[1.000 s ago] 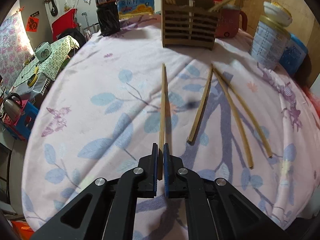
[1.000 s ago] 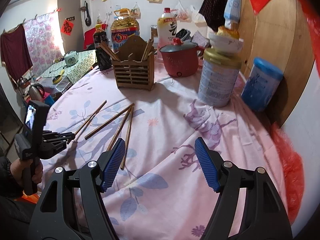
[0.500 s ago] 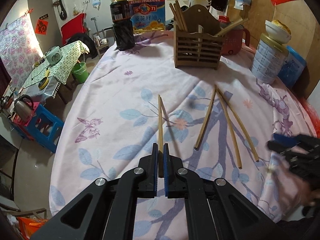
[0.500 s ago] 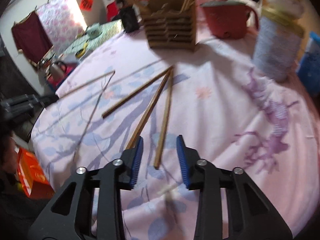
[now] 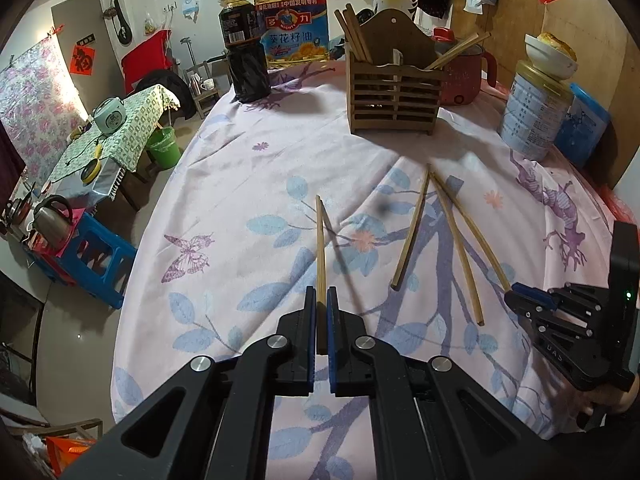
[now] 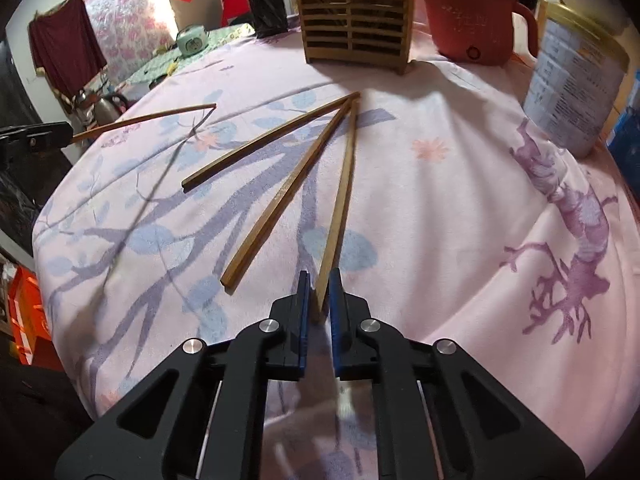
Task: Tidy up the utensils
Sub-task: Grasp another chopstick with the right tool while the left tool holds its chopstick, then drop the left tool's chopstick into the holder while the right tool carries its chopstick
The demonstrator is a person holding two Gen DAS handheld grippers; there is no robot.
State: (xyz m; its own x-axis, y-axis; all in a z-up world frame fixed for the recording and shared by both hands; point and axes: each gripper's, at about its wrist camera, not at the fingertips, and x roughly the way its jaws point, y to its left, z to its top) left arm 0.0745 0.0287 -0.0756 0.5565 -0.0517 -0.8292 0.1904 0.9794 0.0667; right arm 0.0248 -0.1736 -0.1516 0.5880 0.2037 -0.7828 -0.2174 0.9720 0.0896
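A round table under a pink floral cloth (image 5: 240,184) fills the room's middle. At its twelve o'clock stands a slatted wooden utensil holder (image 5: 394,92) with chopsticks inside. Three bamboo chopsticks fan out at centre. The right gripper (image 6: 319,292), its jaws having just been closing, pinches the near end of the rightmost chopstick (image 6: 342,200). At nine o'clock, the left gripper (image 5: 320,300) clamps another chopstick (image 5: 320,248), raised off the cloth.

place: home | signs: cooking-oil jug (image 5: 294,16), kettle (image 5: 52,216), floral tablecloth (image 5: 248,168)
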